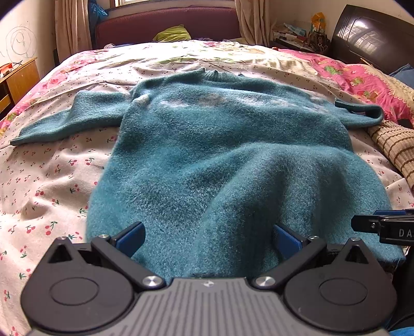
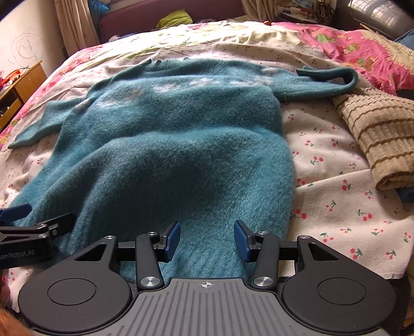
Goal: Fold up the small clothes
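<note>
- Sweater [image 1: 220,144] of fuzzy teal knit lies spread on the bed [image 1: 46,181], collar toward the far end and hem toward the cameras; a band of pale pattern crosses its chest.
- Its body sits a little rumpled, with a raised hump of fabric in the lower half near the hem.
- One sleeve [image 1: 69,119] stretches flat out to the left, its cuff resting on the cherry-print sheet.
- The other sleeve [image 2: 328,80] runs out to the right and doubles back on itself at the end, close to a tan striped knit cloth [image 2: 380,137] that lies folded at the bed's right side.
- Left hand-held gripper [image 1: 207,240] hovers at the hem, jaws spread wide with the blue pads either side of the raised fabric; nothing is pinched between them.
- Right hand-held gripper [image 2: 206,239] is also at the hem, further toward the sweater's right edge, its blue pads parted and released, with teal knit showing in the gap but not clamped.
- Each tool shows at the edge of the other's view, side by side and near each other along the hem.
- A pink floral quilt [image 1: 362,80] covers the far right of the bed, beside a dark headboard [image 1: 372,36].
- Beyond the bed stand a maroon bench [image 1: 168,23] with a yellow-green cloth [image 1: 173,33] on it, curtains, and a wooden cabinet [image 1: 18,77] at the left wall.
</note>
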`<move>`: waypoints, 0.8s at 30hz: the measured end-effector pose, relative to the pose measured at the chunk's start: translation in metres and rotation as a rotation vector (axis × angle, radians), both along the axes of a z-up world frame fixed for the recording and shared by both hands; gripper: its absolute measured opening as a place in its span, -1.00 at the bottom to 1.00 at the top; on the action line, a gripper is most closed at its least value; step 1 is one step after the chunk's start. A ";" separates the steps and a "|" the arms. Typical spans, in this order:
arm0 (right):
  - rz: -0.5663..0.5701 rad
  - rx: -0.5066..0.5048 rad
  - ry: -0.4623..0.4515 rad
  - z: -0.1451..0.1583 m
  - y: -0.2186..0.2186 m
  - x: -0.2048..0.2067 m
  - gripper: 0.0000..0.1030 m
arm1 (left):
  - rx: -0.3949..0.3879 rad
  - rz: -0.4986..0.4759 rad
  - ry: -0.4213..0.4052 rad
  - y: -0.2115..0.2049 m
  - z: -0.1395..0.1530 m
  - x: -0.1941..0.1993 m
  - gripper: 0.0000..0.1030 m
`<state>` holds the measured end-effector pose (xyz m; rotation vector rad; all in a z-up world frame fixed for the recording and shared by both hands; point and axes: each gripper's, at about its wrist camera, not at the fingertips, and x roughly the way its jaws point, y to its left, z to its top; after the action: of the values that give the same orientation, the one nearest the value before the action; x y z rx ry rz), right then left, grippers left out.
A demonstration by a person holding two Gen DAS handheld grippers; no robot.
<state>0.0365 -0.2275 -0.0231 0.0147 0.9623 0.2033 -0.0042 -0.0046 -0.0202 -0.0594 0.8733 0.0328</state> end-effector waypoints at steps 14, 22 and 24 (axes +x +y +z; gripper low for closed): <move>0.031 -0.004 0.019 -0.007 0.007 -0.004 -0.08 | 0.006 -0.018 0.032 -0.002 -0.006 0.003 1.00; 0.039 -0.005 0.021 -0.008 0.009 -0.004 -0.04 | 0.009 -0.024 0.041 -0.004 -0.006 0.004 1.00; 0.040 -0.005 0.022 -0.009 0.009 -0.005 -0.03 | 0.009 -0.025 0.043 -0.004 -0.007 0.004 1.00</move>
<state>0.0318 -0.2183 -0.0317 -0.0064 0.9856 0.2379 -0.0005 -0.0088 -0.0271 -0.0397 0.9171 0.0150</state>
